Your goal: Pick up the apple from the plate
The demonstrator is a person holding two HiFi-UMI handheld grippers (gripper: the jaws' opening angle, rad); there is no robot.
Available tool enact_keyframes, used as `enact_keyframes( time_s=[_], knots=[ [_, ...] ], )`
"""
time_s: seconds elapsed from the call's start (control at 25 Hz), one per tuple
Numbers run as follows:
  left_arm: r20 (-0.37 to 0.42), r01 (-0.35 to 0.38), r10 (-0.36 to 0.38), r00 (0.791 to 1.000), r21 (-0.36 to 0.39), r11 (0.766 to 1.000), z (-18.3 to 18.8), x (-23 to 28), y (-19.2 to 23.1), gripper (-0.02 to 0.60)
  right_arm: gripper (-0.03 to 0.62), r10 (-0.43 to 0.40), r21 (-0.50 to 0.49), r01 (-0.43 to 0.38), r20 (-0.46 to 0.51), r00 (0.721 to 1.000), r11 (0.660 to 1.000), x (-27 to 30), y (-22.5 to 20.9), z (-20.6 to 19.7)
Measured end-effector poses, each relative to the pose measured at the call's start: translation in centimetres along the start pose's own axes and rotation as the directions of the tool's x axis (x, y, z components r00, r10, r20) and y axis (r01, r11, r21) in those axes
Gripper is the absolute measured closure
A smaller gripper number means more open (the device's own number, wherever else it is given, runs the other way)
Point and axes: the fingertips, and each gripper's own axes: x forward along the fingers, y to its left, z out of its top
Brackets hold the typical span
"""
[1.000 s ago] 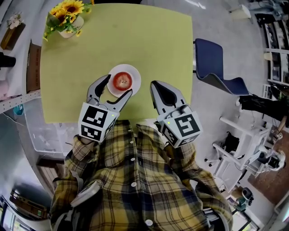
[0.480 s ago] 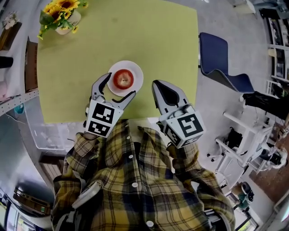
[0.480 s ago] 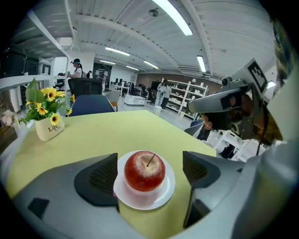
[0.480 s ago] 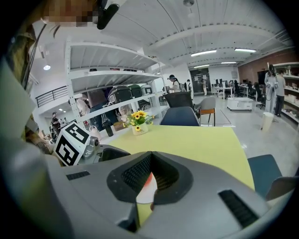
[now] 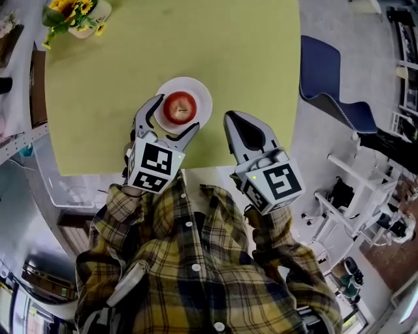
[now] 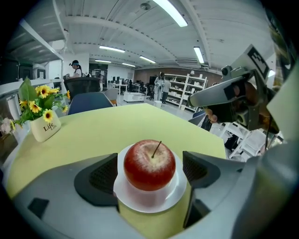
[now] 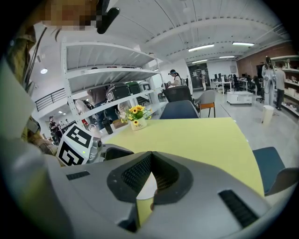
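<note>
Nearest us, the left tool (image 5: 177,111) stands spread to its full width. Its two pads flank the apple (image 6: 149,165) at 9 and 3 o'clock without pressing on it, and a sliver of white shows on each side in the left gripper view. The right tool (image 5: 230,117) is clenched on nothing and hangs at about 4 o'clock from the plate (image 5: 204,98), close to its rim but apart from it.

The apple sits upright in the middle of the small white plate, stem up. The plate rests on the yellow-green surface (image 5: 215,45), fairly close to its near edge.

We see three risks here:

- **A high grip:** the apple is round and glossy. If the pads close above its widest part, we think it would squeeze downward and roll off the plate.
- **A low grip:** if the left tool goes too low, its fingertips could catch the plate's rim. That could tip the plate or drag it towards the near edge at 6 o'clock.
- **The idle right tool:** a small drift towards 10 o'clock would be enough to nudge the plate sideways during the grasp.

Further off, the pot of sunflowers (image 5: 78,13) stands at the far corner, near 10 o'clock. The blue chair (image 5: 326,78) is beyond the surface at 2 o'clock. Both seem well clear of any trouble.
</note>
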Motion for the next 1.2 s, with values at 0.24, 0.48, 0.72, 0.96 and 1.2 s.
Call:
enact_keyframes(
  time_s=[0.24,0.48,0.72,0.96,1.2],
  knots=[
    [-0.012,0.002,-0.002,1.0,0.018,1.0,-0.7,1.0,-0.1,0.161,0.597,0.016,-0.008,-0.016,-0.003,1.0,1.0,0.7,-0.6,-0.8],
    [-0.025,-0.014,0.015,1.0,0.039,0.999,-1.7,1.6,0.4,0.162,0.597,0.027,0.004,-0.027,-0.009,1.0,1.0,1.6,-0.5,-1.6],
    [-0.023,-0.025,0.026,0.999,0.04,0.999,-1.8,1.9,0.8,0.163,0.597,0.032,0.011,-0.031,-0.023,0.999,0.999,1.9,-0.8,-2.2],
    [-0.019,-0.016,0.017,1.0,0.05,0.999,-1.5,2.0,0.6,0.166,0.597,0.034,0.019,-0.033,-0.023,0.999,0.999,2.0,-1.0,-2.1],
    [-0.008,0.005,-0.005,1.0,0.039,0.999,-1.4,1.9,0.6,0.167,0.597,0.047,0.01,-0.047,-0.02,0.999,0.999,2.3,-0.4,-2.0]
  ],
)
